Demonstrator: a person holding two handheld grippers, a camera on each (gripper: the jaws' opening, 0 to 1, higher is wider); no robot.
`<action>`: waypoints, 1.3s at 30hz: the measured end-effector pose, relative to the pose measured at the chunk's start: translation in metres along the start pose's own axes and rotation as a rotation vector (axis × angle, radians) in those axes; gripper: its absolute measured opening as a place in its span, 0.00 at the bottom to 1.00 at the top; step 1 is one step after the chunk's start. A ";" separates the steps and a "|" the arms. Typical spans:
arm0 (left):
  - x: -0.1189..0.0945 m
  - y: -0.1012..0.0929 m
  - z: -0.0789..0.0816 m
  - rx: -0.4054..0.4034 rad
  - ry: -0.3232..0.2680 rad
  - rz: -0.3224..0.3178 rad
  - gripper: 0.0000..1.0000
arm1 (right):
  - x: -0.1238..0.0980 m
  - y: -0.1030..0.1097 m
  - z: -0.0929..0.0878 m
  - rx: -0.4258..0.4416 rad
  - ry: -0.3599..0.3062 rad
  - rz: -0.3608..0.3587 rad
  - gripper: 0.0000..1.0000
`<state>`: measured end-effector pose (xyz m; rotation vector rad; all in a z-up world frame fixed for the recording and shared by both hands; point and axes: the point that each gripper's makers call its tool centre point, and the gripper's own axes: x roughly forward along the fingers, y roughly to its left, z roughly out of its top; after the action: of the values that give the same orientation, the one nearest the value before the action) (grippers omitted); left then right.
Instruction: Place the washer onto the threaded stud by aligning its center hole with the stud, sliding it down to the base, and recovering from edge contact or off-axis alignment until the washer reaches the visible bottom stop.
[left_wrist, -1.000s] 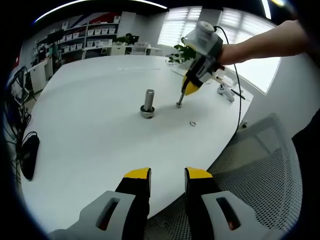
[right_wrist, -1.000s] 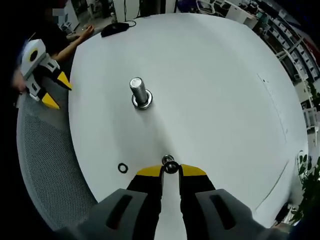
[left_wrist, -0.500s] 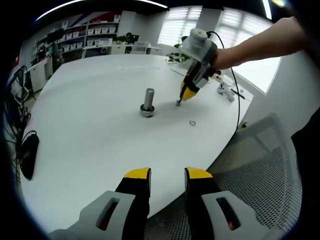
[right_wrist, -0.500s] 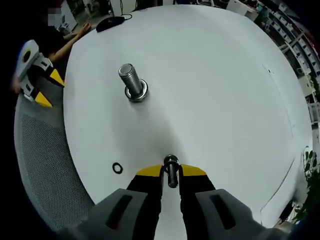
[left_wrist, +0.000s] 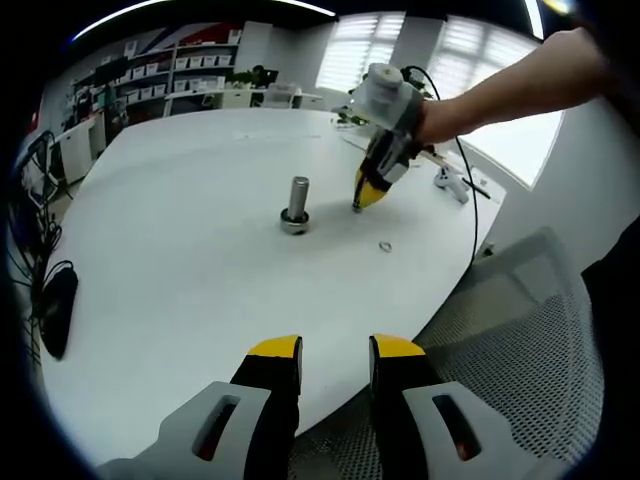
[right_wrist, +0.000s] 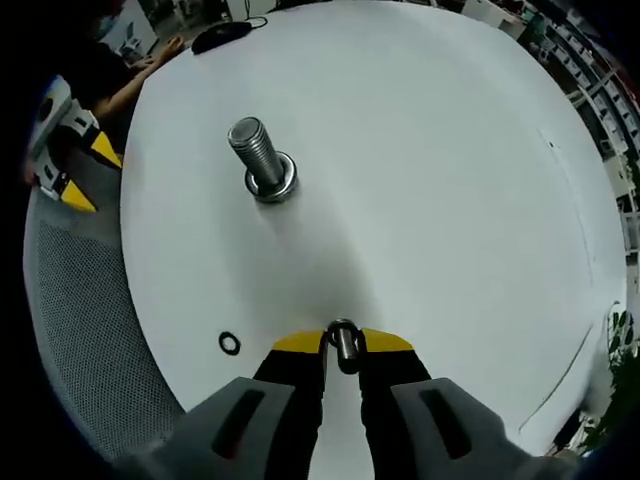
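A large threaded stud (right_wrist: 255, 155) stands upright on the white table (right_wrist: 430, 180), with a metal collar round its base. It also appears in the left gripper view, as the stud (left_wrist: 297, 203). A small dark washer (right_wrist: 230, 343) lies flat near the table edge, the same washer (left_wrist: 385, 246) lying to the right of the stud. My right gripper (right_wrist: 343, 342) is shut on a small bolt (right_wrist: 346, 346). That right gripper (left_wrist: 362, 192) hovers just right of the stud. My left gripper (left_wrist: 335, 352) is open, holding nothing, off the table's near edge.
A grey mesh chair (left_wrist: 520, 330) sits close by the table edge. The left gripper (right_wrist: 88, 172) hangs over this chair (right_wrist: 80, 300). A black mouse (left_wrist: 55, 310) lies at the table's left side. A white cable and small parts (left_wrist: 450, 180) lie behind the right gripper.
The right gripper has lifted the small bolt off the table and shifted a little toward the stud. The left gripper has stayed where it was.
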<state>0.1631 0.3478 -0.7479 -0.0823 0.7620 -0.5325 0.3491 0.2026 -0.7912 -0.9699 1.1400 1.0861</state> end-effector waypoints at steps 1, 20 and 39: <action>0.000 0.000 0.000 -0.001 0.000 0.001 0.25 | -0.001 0.000 0.001 -0.002 -0.003 0.000 0.15; 0.000 0.000 0.001 0.002 -0.005 0.001 0.25 | -0.006 0.001 -0.001 0.062 -0.038 -0.002 0.21; -0.001 0.001 0.001 -0.001 -0.006 0.004 0.25 | -0.023 0.015 -0.036 0.102 -0.047 -0.034 0.28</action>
<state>0.1634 0.3490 -0.7472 -0.0832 0.7568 -0.5281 0.3251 0.1676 -0.7748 -0.8765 1.1255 1.0083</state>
